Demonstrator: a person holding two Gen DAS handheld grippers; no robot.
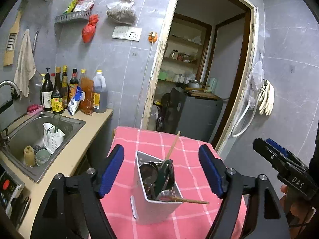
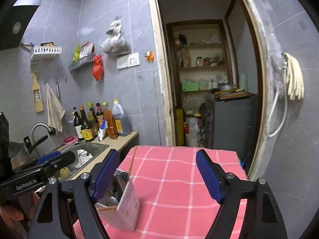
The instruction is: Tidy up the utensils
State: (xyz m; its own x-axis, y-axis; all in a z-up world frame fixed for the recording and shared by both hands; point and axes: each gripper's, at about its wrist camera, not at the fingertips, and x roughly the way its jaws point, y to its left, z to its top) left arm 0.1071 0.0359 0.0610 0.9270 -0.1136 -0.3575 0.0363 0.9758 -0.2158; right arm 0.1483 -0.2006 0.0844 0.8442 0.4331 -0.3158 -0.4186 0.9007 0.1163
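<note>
Perforated white plastic caddy (image 1: pixel 157 209); wooden chopsticks (image 1: pixel 173 147); checked cloth (image 1: pixel 191 225).

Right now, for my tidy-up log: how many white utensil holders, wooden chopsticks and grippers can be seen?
White utensil holders: 2
Wooden chopsticks: 2
Grippers: 2, left gripper and right gripper
Total: 6

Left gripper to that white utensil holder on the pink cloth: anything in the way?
Nothing visible. The left gripper is open and the utensil holder sits straight ahead between its fingers, untouched. One chopstick sticks out sideways toward the right finger.
</note>
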